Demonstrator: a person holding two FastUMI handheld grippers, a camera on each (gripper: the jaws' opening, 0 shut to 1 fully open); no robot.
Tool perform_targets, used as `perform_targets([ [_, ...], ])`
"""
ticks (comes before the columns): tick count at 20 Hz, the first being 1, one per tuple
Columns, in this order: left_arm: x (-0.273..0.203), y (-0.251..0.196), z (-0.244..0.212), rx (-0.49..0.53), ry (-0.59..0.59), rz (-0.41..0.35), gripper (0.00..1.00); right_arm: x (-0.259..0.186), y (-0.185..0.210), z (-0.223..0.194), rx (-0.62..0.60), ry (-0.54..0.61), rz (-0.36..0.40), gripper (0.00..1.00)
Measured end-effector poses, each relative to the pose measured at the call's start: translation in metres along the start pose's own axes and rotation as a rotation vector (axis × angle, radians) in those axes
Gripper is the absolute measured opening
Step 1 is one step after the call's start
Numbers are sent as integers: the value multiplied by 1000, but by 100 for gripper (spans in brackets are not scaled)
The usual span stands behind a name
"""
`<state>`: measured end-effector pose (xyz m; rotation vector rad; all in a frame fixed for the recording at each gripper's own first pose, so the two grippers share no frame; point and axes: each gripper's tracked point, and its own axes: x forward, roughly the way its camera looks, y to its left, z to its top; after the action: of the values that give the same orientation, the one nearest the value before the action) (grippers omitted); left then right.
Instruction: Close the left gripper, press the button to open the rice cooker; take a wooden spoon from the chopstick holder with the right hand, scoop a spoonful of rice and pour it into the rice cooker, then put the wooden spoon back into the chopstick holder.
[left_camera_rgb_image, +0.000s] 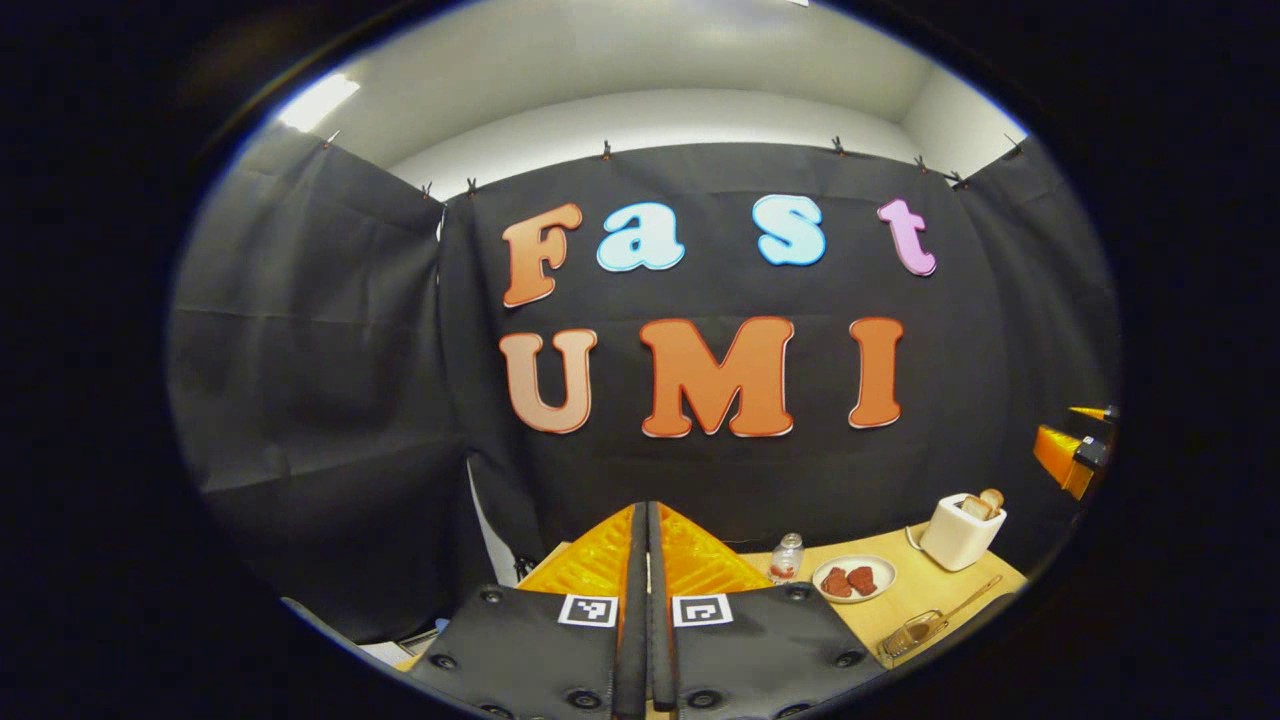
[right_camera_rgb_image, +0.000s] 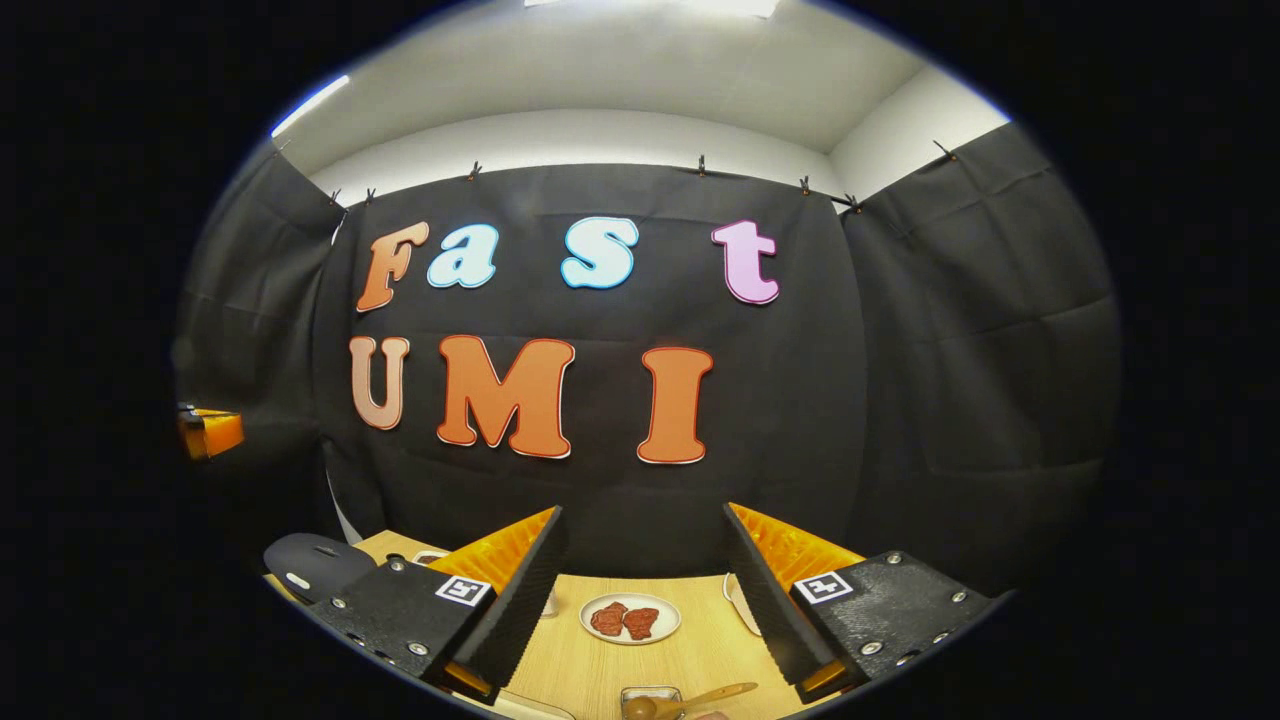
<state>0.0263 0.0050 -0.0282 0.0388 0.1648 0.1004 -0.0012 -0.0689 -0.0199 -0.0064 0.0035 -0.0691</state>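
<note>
My left gripper (left_camera_rgb_image: 645, 520) is shut with nothing between its fingers, held up above the wooden table (left_camera_rgb_image: 940, 600). My right gripper (right_camera_rgb_image: 643, 515) stands open and empty over the table (right_camera_rgb_image: 600, 670). A dark rounded rice cooker (right_camera_rgb_image: 315, 565) sits at the table's left end, lid down, just beyond the right gripper's left finger. A wooden spoon (right_camera_rgb_image: 700, 697) rests in a small clear container (right_camera_rgb_image: 650, 695) at the near edge; the left gripper view has the same spoon (left_camera_rgb_image: 965, 600) and container (left_camera_rgb_image: 910, 635) at the lower right. The other gripper (left_camera_rgb_image: 1065, 455) (right_camera_rgb_image: 210, 432) appears at each view's edge.
A white plate of red meat pieces (right_camera_rgb_image: 630, 618) (left_camera_rgb_image: 853, 578) lies mid-table. A white toaster with bread (left_camera_rgb_image: 962, 530) stands at the back right, and a small clear bottle (left_camera_rgb_image: 787, 557) stands beside the plate. Black cloth walls close the booth behind.
</note>
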Motion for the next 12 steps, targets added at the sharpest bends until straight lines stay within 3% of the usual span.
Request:
perform_targets([
  [1,6,7,-11,0,50,8,2,0,-1,0,-5,1,-2,96],
  [3,14,22,-30,-37,170,17,7,0,-2,-3,-13,8,-3,94],
  [8,27,52,-112,-130,588,10,6,-1,-5,-17,-32,36,-7,95],
  [12,23,52,-153,-240,792,-19,8,1,-11,-30,-38,65,-18,95],
])
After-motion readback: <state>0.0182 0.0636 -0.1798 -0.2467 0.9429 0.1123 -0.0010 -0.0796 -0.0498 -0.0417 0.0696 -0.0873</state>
